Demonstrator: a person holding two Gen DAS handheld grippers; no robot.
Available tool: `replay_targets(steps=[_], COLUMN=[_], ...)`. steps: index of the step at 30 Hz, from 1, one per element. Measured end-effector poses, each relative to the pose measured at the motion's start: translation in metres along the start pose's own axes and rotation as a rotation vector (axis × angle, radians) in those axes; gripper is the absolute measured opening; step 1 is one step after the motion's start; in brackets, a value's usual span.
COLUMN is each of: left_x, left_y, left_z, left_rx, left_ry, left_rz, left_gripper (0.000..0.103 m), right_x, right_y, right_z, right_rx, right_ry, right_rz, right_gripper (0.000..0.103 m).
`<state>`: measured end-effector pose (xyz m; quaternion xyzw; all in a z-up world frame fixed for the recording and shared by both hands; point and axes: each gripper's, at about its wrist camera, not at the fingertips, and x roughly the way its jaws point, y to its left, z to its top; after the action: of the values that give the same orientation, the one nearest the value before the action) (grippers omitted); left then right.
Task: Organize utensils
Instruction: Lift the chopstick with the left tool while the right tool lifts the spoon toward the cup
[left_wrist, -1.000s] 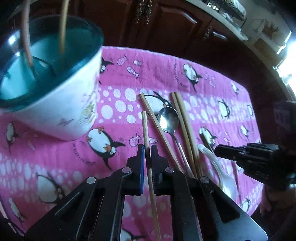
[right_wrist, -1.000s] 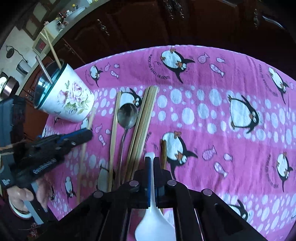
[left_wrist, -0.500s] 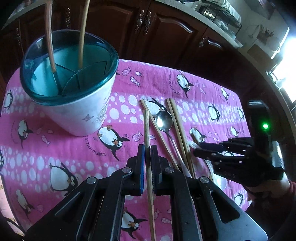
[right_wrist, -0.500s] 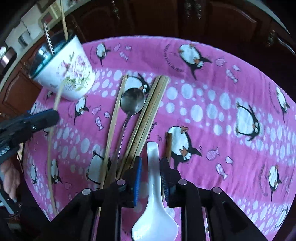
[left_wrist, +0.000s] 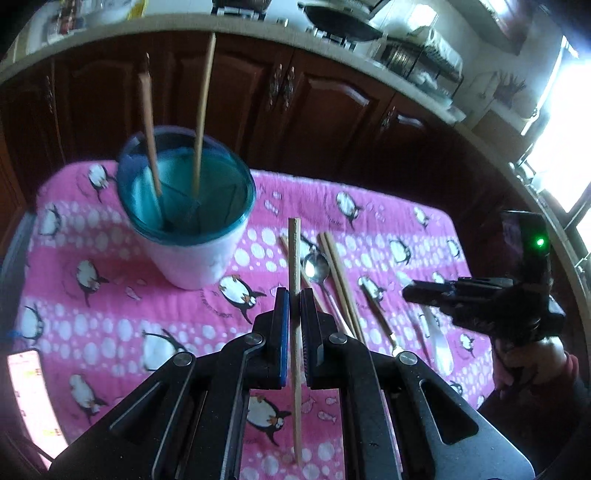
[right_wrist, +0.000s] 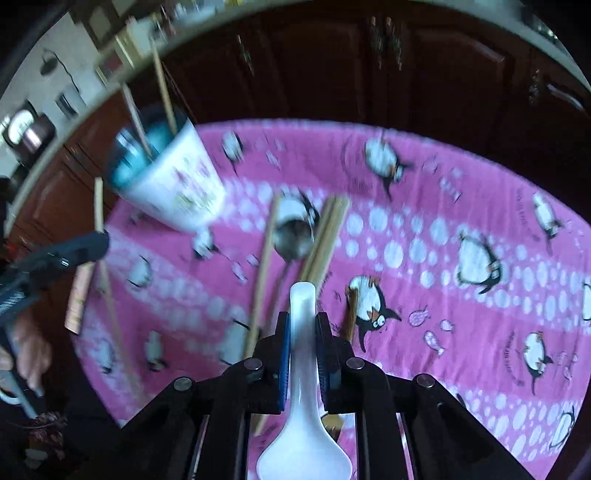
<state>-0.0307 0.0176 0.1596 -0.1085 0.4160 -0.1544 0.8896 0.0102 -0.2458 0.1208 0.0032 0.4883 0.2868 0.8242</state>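
Note:
My left gripper (left_wrist: 294, 295) is shut on a light wooden chopstick (left_wrist: 294, 254) and holds it above the pink penguin cloth, right of the white floral holder (left_wrist: 192, 225) with a teal rim. Two chopsticks (left_wrist: 201, 110) stand in the holder. My right gripper (right_wrist: 303, 325) is shut on the handle of a white ceramic spoon (right_wrist: 303, 417), lifted off the cloth. A metal spoon (left_wrist: 316, 266), a chopstick pair (left_wrist: 340, 273) and one more chopstick lie on the cloth. The right gripper also shows in the left wrist view (left_wrist: 417, 291).
The pink cloth (right_wrist: 461, 229) covers a small table in front of dark wooden cabinets (left_wrist: 332, 110). A brown-handled utensil (left_wrist: 376, 306) lies right of the chopstick pair. A lit phone screen (left_wrist: 29, 398) sits at the table's left edge.
My left gripper has risen with the chopstick, away from the cloth. My right gripper has shut on the white spoon's handle and lifted it.

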Motion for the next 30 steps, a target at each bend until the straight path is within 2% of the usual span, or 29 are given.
replay_targets(steps=[5,9,11,13,17,20,21,24,25,30], left_x=[-0.046,-0.075,-0.08,-0.075,-0.042,-0.001,0.019,0.069,0.085,0.135], left_y=[0.005,0.012,0.015,0.017,0.013,0.009,0.008,0.005,0.005,0.004], left_z=[0.012,0.029,0.033,0.031,0.011,-0.005,-0.011,-0.024,-0.027,-0.028], left_rx=[0.0,-0.001,-0.002,-0.01,-0.008,-0.009,-0.007,-0.003,-0.003,0.019], left_ry=[-0.079,-0.141,-0.145,-0.106,-0.034,0.028,0.06,0.132,0.153,0.188], left_rz=[0.0,0.01,0.022,0.005,0.061,0.081,0.111,0.152,0.188,0.287], left_gripper=[0.005,0.005,0.005,0.005,0.007,0.019,0.025,0.025,0.025,0.025], right_x=[-0.039,-0.051,-0.049,-0.047,-0.039,-0.028,-0.025,-0.019,-0.019,-0.024], right_y=[0.019,0.049,0.058,0.066,0.073,0.065,0.061,0.053,0.05,0.038], right_z=[0.012,0.036,0.048,0.055,0.052,0.039,0.036,0.026,0.023,0.014], right_rx=[0.039,0.015,0.007,-0.002,-0.034,-0.017,-0.007,0.008,0.014,0.037], right_ry=[-0.147,-0.246,-0.261,-0.272,-0.235,-0.188,-0.177,-0.148,-0.143,-0.132], right_rz=[0.123,0.179,0.183,0.19,0.15,0.131,0.131,0.117,0.112,0.106], right_gripper=[0.012,0.012,0.012,0.012,0.012,0.012,0.012,0.012,0.012,0.012])
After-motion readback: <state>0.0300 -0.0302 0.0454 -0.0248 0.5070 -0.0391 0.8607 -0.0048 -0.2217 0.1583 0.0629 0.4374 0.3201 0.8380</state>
